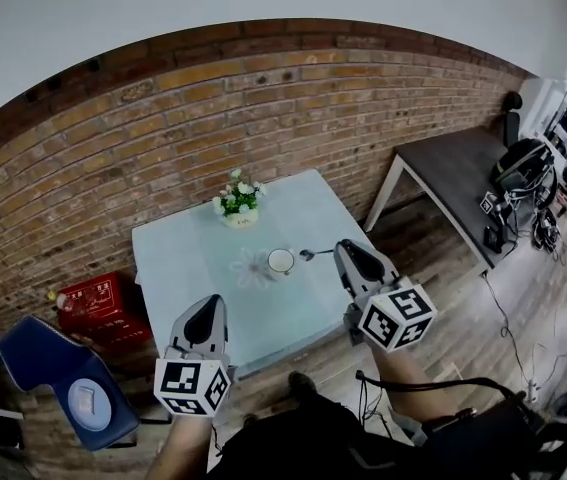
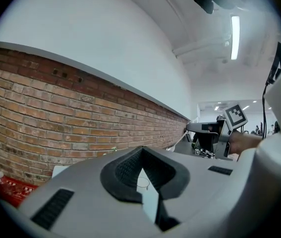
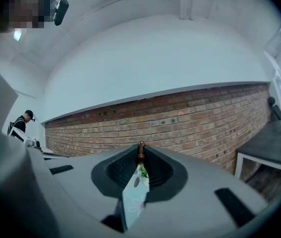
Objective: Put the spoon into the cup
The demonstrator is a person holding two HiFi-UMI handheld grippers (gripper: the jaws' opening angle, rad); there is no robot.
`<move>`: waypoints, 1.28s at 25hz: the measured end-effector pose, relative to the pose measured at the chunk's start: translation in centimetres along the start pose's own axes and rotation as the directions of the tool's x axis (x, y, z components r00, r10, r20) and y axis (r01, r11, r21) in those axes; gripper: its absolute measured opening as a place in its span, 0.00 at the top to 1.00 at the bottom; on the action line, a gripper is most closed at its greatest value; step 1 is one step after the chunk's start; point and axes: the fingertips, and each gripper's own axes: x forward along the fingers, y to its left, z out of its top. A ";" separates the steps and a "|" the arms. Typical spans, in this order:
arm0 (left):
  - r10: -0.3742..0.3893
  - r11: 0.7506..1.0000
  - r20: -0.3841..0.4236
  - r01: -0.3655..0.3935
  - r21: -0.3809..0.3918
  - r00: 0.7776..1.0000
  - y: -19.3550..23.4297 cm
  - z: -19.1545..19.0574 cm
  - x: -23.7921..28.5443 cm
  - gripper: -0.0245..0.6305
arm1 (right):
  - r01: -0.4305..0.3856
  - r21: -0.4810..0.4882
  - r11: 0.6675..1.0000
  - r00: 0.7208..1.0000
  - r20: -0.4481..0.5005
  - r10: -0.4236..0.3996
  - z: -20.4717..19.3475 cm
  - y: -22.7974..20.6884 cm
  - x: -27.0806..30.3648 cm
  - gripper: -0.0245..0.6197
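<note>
A brick wall is running behind the pale surface. A dark table is standing off at two o'clock, and a red crate is sitting on the floor at nine o'clock. Near the surface's middle a white cup is sitting beside a lacy mat, with a pot of flowers at its eleven o'clock. The right gripper is pinching the spoon by its handle, holding its bowl just beside the cup's rim at three o'clock, outside the cup. The left gripper is hovering at the cup's seven o'clock, jaws slightly apart and gripping nothing.
</note>
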 end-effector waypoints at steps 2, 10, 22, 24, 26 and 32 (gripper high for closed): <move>0.015 1.000 0.000 -0.015 -0.006 1.000 0.2 -0.1 1.2 0.95 | -0.016 -0.005 1.000 1.000 0.000 0.016 -0.1 -1.3 1.4 0.88; 0.085 0.996 -0.005 -0.085 -0.017 0.996 1.2 -1.4 4.6 0.95 | -0.068 0.015 0.998 0.996 -0.052 0.068 -2.3 -4.8 6.3 0.88; 0.191 0.981 -0.037 -0.192 -0.025 0.981 2.5 -3.6 6.8 0.95 | -0.146 0.051 0.988 0.977 -0.149 0.152 -7.5 -7.5 12.1 0.88; 0.205 0.978 -0.043 -0.206 -0.026 0.978 2.5 -3.8 7.0 0.95 | -0.151 0.062 0.987 0.973 -0.169 0.160 -8.6 -7.9 12.8 0.88; 0.216 0.976 -0.047 -0.218 -0.026 0.975 2.4 -4.1 7.1 0.95 | -0.157 0.072 0.985 0.968 -0.186 0.168 -9.6 -8.3 13.6 0.88; 0.269 0.962 -0.070 -0.272 -0.028 0.961 2.4 -5.1 7.0 0.95 | -0.193 0.095 0.977 0.946 -0.247 0.211 -13.4 -8.8 15.6 0.88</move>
